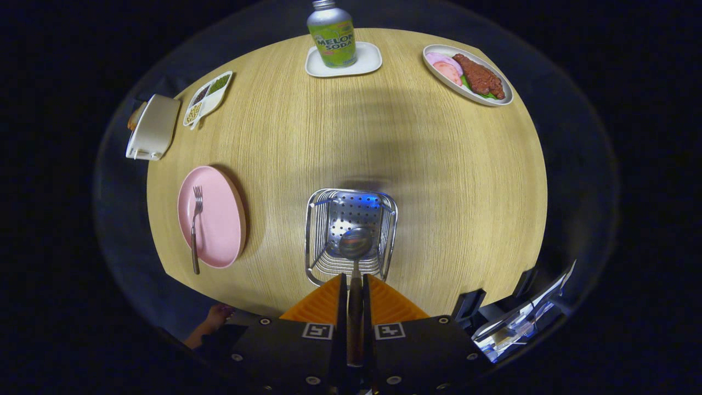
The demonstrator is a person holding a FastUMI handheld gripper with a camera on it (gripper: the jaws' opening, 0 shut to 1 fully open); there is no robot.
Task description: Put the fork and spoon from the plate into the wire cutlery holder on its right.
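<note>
My gripper [355, 285] is shut on the spoon [355, 244], its orange fingers [323, 304] pressing the dark handle from both sides. The spoon's bowl hangs above the open top of the wire cutlery holder [351, 233], which stands on the table just ahead of the fingers. To the left of the holder lies the pink plate [216, 219]. The fork [195, 230] rests on that plate, tines pointing away, its handle sticking out over the near rim.
The round wooden table [439, 164] carries a green soda bottle [332, 34] on a white coaster at the far side, a plate of meat and ham [467, 74] far right, a divided dish [208, 97] and a white box [153, 127] far left. A person's hand [216, 317] shows near the table's edge.
</note>
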